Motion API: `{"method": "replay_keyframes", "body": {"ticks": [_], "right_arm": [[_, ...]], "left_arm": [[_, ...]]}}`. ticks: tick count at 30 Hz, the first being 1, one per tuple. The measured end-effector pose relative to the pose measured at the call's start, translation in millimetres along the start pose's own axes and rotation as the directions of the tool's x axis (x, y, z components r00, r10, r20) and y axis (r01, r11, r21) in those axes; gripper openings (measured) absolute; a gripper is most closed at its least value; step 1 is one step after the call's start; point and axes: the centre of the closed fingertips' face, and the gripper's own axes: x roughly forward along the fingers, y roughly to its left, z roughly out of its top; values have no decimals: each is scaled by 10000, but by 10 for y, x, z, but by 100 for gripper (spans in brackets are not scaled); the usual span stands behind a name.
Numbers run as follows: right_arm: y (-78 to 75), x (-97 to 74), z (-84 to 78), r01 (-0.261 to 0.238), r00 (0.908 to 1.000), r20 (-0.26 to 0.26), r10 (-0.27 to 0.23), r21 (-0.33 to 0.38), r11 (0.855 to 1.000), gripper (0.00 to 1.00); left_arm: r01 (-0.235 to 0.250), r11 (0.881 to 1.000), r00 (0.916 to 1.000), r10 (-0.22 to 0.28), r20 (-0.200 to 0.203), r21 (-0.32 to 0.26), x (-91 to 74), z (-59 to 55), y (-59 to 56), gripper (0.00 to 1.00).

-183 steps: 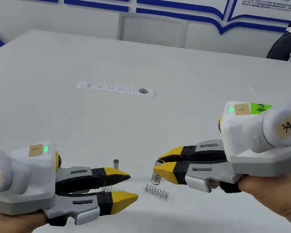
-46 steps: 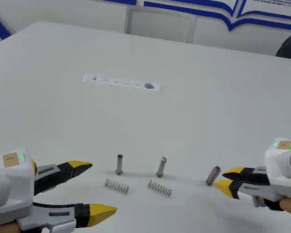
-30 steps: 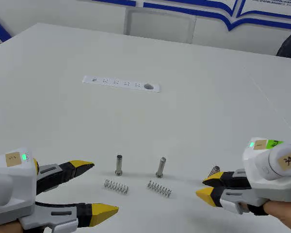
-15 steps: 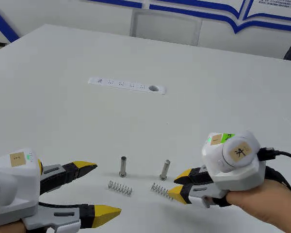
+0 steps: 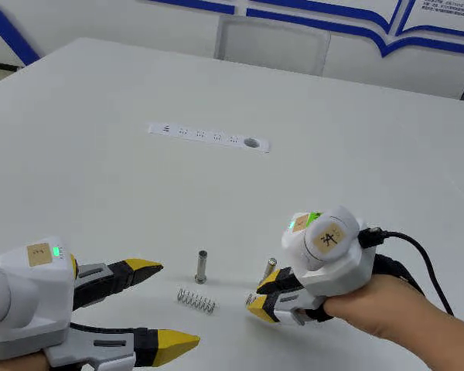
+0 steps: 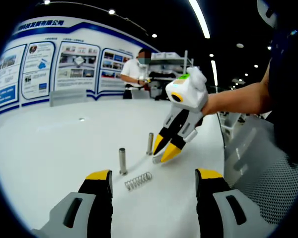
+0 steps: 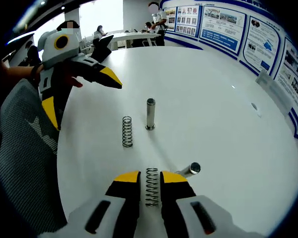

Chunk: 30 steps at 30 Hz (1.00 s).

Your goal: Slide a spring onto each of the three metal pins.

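**Right jaws at a spring beside the right pin; two pins bare**

The left gripper (image 5: 168, 303) hovers low at the near left edge of the worktop (image 5: 100, 178). Its jaws are spread wide and hold nothing.

Just right of it the loose spring (image 5: 196, 301) lies flat, close in front of the left pin (image 5: 202, 267). That pin stands upright and carries no spring.

Further right, the right gripper (image 5: 253, 297) is down at the surface, and the right gripper view shows the second spring (image 7: 151, 187) lying lengthwise between its jaws. The jaws are drawn close on either side of this spring. Whether they press on it I cannot tell.

The right pin (image 5: 271, 267), also bare, stands just beside the right-hand jaw. A power strip (image 5: 209, 137) lies well back.

Risks, as judged:
- An off-centre squeeze could make the second spring buckle or spring out of the jaws.
- A lift or turn could clip the right pin and topple it, since the jaw is so close to it and nothing visible anchors it.
- The second spring lies flat, so it must be stood on end over the pin. Misalignment there would catch its lowest coil on the pin head.

Containers: no tray or box is in use. Pins and springs sit straight on the worktop.
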Motion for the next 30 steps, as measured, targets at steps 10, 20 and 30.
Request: {"method": "replay_keyframes", "body": {"ticks": [10,20,30], "right_arm": [[-1,85,-44,-128,9992,-364,133,133,9998,15],[-11,95,-52,-149,9987,-477,158,205,9997,12],[68,-73,54,7,10000,60,-9,215,9998,11]], "left_arm": [[77,10000,10000,-77,8,-51,27,-30,5,69],[128,9999,9999,-128,19,-58,49,-32,-9,68],[168,9999,9999,-168,33,-8,56,-16,-32,66]]}}
